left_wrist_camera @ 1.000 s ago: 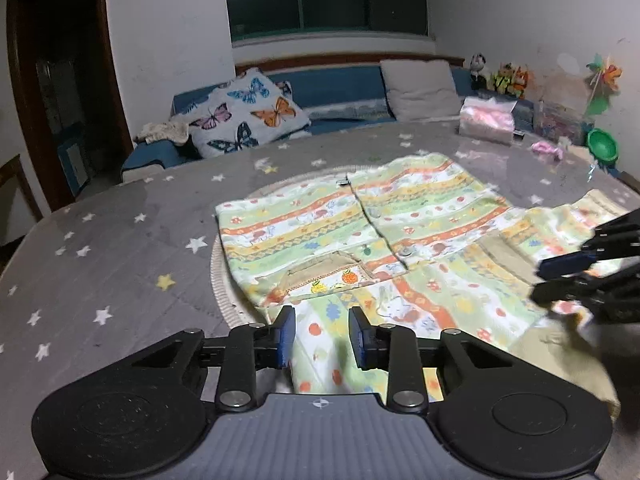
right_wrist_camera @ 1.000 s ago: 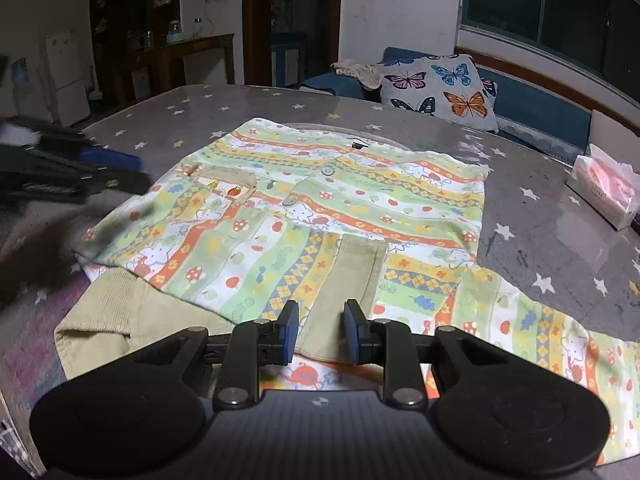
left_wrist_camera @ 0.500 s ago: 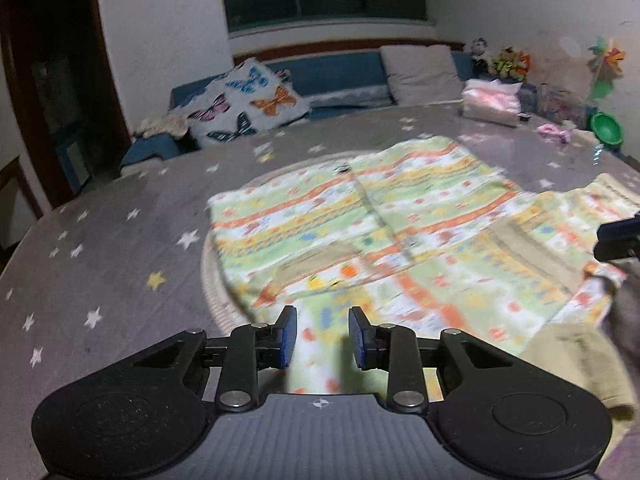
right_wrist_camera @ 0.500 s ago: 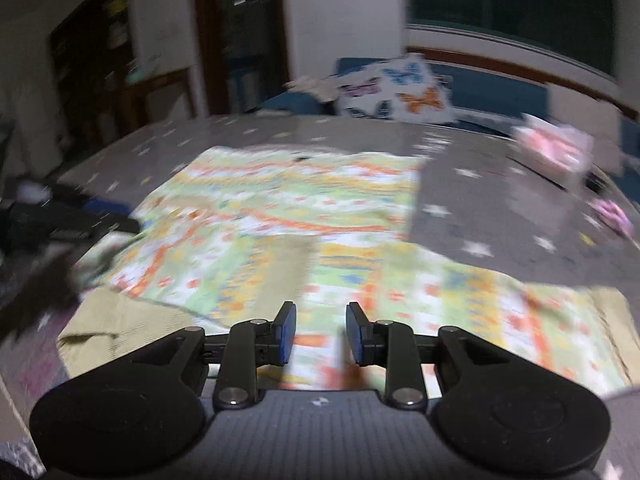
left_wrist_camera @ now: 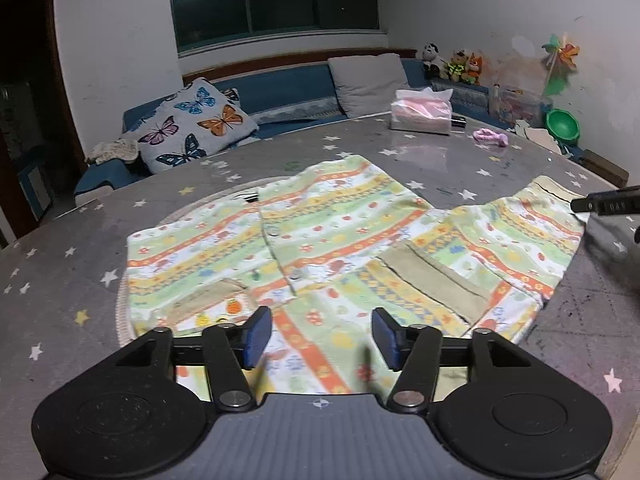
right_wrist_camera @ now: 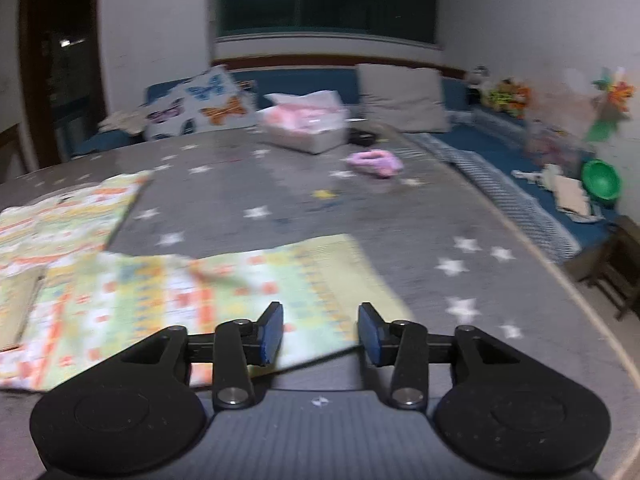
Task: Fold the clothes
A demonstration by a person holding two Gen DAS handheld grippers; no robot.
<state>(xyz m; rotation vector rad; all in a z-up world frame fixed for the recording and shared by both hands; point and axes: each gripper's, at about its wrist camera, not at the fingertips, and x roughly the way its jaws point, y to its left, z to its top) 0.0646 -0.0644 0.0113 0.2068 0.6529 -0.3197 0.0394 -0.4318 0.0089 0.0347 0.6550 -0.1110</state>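
Observation:
A child's patterned jacket (left_wrist_camera: 320, 240), green, yellow and orange with tan pocket and cuffs, lies spread flat on the grey star-print table (left_wrist_camera: 60, 280). My left gripper (left_wrist_camera: 320, 334) is open and empty, just above the jacket's near hem. The jacket's right sleeve (right_wrist_camera: 240, 292) stretches out to the right, and its cuff end lies under my right gripper (right_wrist_camera: 320, 334), which is open and empty. The right gripper's tip also shows in the left wrist view (left_wrist_camera: 608, 204) beside the sleeve cuff (left_wrist_camera: 556, 190).
A pink tissue pack (left_wrist_camera: 422, 116) and a small pink cloth (left_wrist_camera: 490, 138) lie at the table's far side. A blue sofa with a butterfly cushion (left_wrist_camera: 192, 128) stands behind. The table's right edge (right_wrist_camera: 560, 280) curves close to my right gripper; a green bowl (right_wrist_camera: 600, 180) sits beyond.
Both grippers have opened wide. The right gripper swung right from the jacket's body to the end of the right sleeve. The left gripper stayed near the hem.

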